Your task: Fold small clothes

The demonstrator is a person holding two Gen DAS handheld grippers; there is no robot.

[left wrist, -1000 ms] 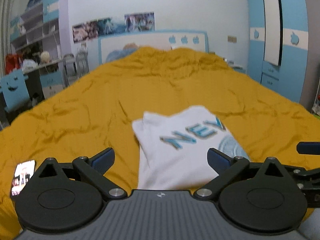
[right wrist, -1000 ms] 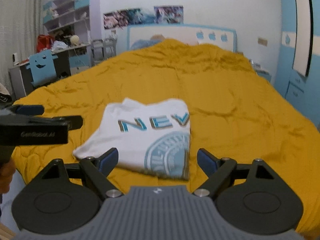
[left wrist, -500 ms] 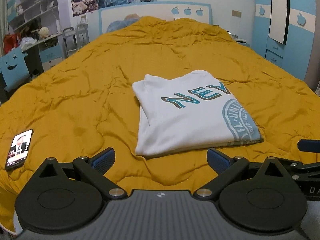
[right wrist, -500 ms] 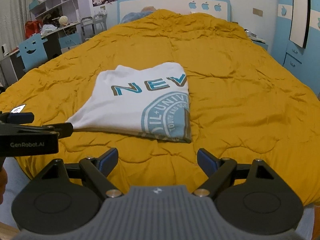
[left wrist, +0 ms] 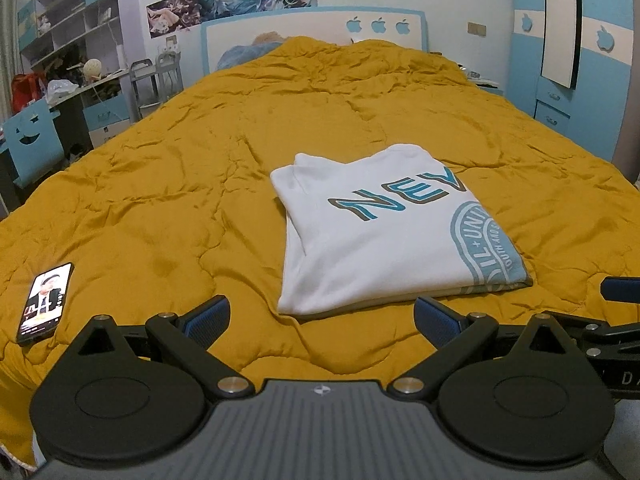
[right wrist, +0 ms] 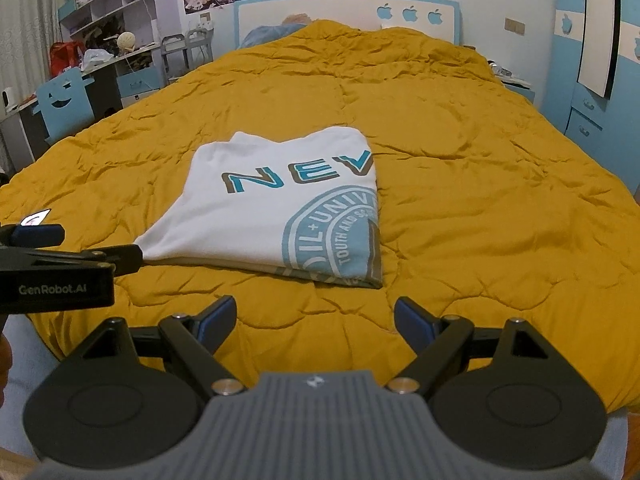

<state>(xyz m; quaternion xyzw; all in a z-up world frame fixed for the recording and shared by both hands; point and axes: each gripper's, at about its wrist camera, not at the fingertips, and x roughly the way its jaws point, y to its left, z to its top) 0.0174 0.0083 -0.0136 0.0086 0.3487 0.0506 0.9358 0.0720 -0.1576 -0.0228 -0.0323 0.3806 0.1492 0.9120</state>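
A white T-shirt (left wrist: 384,236) with teal "NEV" lettering and a round teal print lies folded in a flat rectangle on the orange bedspread (left wrist: 200,168); it also shows in the right wrist view (right wrist: 280,208). My left gripper (left wrist: 322,320) is open and empty, held back just short of the shirt's near edge. My right gripper (right wrist: 314,318) is open and empty, a little short of the shirt's near right corner. The left gripper's body shows at the left of the right wrist view (right wrist: 60,272).
A phone (left wrist: 46,302) with a lit screen lies on the bedspread near the front left edge. A desk with a blue chair (left wrist: 32,140) stands left of the bed, a headboard (left wrist: 316,28) at the far end, a blue wardrobe (left wrist: 568,60) at the right.
Both grippers have drawn back and tilted down from the shirt, staying open. The shirt lies as it was, folded flat.
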